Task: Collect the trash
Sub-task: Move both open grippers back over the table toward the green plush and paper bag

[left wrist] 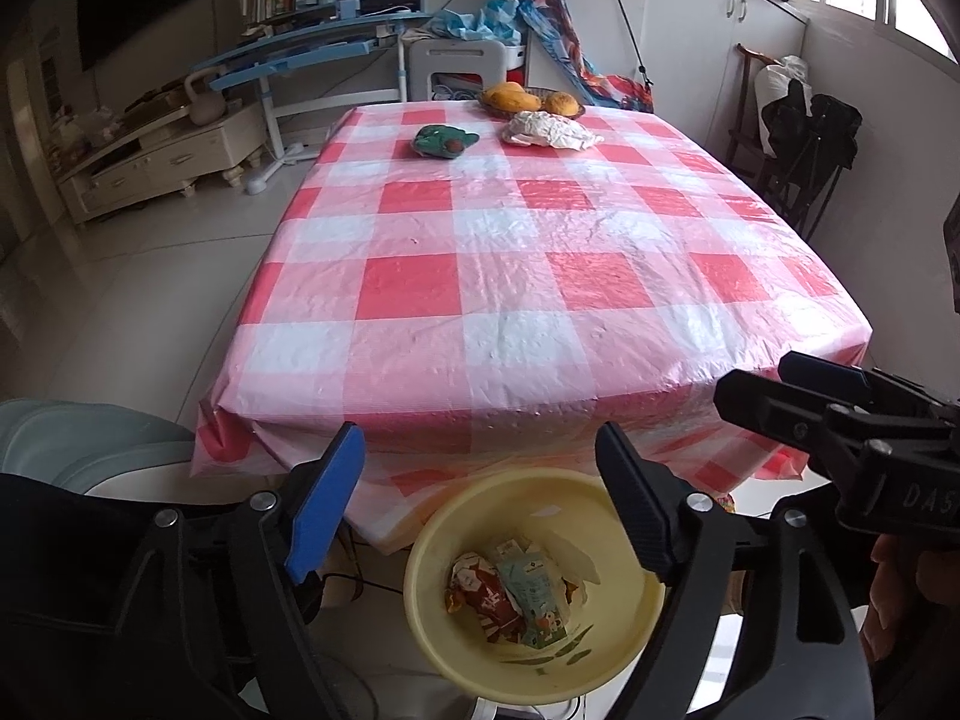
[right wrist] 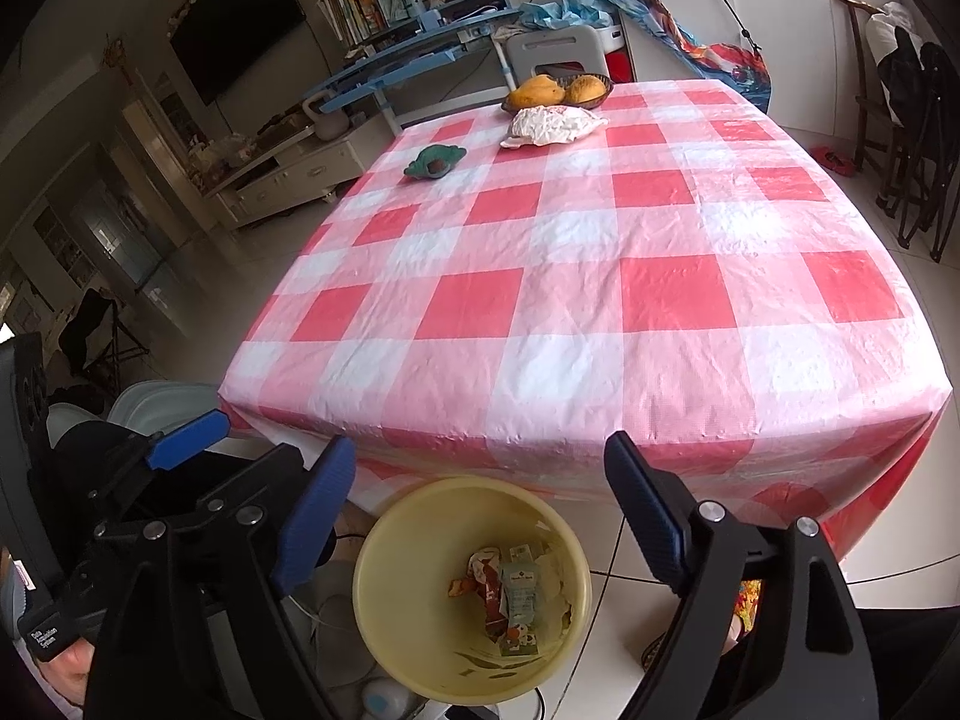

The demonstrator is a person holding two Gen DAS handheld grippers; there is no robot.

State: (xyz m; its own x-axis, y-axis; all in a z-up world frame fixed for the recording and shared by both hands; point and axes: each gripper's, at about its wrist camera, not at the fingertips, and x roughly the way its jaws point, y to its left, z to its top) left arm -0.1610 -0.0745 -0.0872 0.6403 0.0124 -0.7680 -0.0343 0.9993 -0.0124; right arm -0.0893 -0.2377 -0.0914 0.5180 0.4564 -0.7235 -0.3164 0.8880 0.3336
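A yellow bin [left wrist: 624, 636] [right wrist: 384, 630] stands on the floor below the table's near edge and holds several crumpled wrappers [left wrist: 510, 594] [right wrist: 510, 600]. My left gripper [left wrist: 480, 444] is open and empty above the bin. My right gripper [right wrist: 480, 456] is open and empty above it too; it also shows at the right of the left wrist view [left wrist: 762, 384]. On the far part of the table lie a crumpled white wrapper [left wrist: 549, 129] [right wrist: 552, 123] and a green crumpled bag [left wrist: 444, 140] [right wrist: 435, 161].
The table [left wrist: 510, 276] [right wrist: 600, 276] has a red and white checked plastic cloth. A basket of orange fruit [left wrist: 528, 99] [right wrist: 558, 90] sits at its far edge. A grey chair [left wrist: 462, 66] and a blue desk [left wrist: 312, 48] stand behind it. A pale chair [left wrist: 78, 438] is at near left.
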